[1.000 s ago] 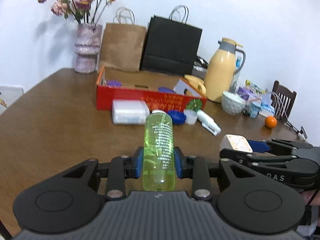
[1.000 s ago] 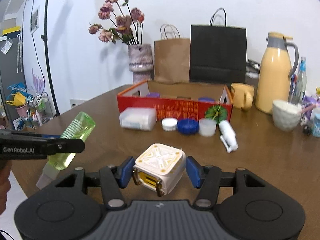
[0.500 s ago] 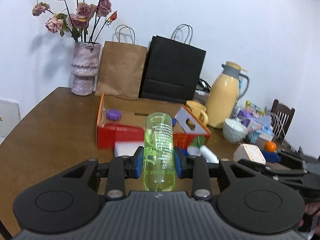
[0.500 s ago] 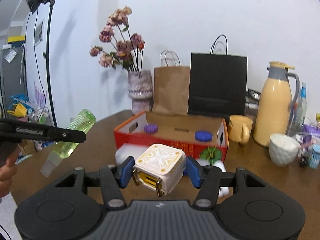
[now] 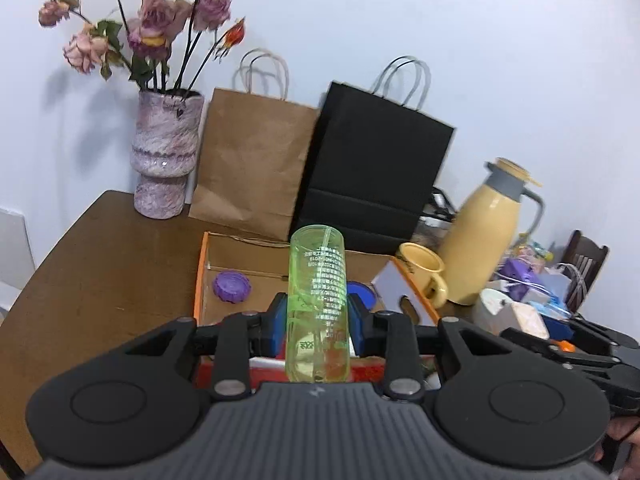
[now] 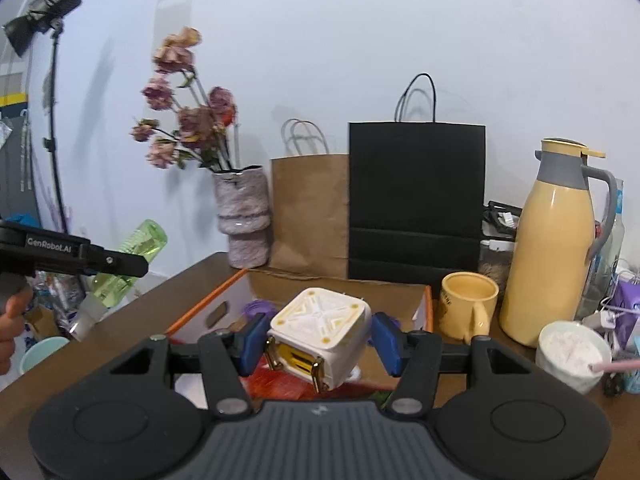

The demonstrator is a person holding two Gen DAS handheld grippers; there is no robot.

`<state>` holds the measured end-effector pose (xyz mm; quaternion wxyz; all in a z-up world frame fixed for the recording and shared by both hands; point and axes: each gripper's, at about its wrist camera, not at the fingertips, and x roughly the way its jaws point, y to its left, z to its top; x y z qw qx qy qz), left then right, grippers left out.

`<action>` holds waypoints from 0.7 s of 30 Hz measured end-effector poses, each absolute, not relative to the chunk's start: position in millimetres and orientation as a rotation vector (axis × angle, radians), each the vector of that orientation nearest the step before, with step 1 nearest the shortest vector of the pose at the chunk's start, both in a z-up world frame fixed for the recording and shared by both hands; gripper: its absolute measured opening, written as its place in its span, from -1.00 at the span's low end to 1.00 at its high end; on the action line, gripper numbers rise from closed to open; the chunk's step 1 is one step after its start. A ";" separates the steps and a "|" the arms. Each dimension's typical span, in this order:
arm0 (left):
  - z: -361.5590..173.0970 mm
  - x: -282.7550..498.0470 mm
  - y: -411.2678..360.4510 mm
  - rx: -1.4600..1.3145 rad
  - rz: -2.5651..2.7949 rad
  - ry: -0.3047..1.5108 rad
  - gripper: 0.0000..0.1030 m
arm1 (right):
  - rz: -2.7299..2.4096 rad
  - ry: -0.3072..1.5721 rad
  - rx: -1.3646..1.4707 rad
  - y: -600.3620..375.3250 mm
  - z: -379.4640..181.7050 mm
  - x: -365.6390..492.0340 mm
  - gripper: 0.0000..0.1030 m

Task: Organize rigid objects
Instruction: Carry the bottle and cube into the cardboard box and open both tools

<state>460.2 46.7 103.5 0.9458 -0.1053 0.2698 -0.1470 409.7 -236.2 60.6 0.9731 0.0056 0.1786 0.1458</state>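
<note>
- Left wrist view: the left claw (image 5: pixel 318 322) is clenched on a green bottle (image 5: pixel 318 300), its blue pads pressing both sides, held above the near wall of the red box (image 5: pixel 202 276).
- A purple lid (image 5: pixel 232 286) lies on the box floor at the left; a blue lid (image 5: pixel 364 292) shows just right of the bottle.
- Right wrist view: the right claw (image 6: pixel 318 340) grasps a white cube adapter (image 6: pixel 320 332), tilted, over the box's near edge.
- Far behind on the table (image 5: pixel 100 264) stand a vase (image 5: pixel 166 160), a brown bag (image 5: pixel 252 164), a black bag (image 5: pixel 372 172) and a yellow jug (image 5: pixel 490 232).
</note>
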 end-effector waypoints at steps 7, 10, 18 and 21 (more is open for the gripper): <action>85.5 544.9 42.5 -0.199 -0.226 0.642 -0.40 | 0.342 0.428 0.057 -245.9 53.8 476.4 0.08; 68.5 579.9 36.0 -0.167 -0.195 0.690 -0.40 | 0.354 0.493 0.071 -246.3 41.8 511.1 0.08; -0.9 644.2 27.7 -0.034 -0.104 0.825 -0.39 | 0.284 0.683 -0.137 -231.2 -17.4 579.0 0.08; -13.2 649.7 27.8 -0.017 -0.097 0.826 -0.39 | 0.277 0.731 -0.168 -227.5 -37.6 587.7 0.08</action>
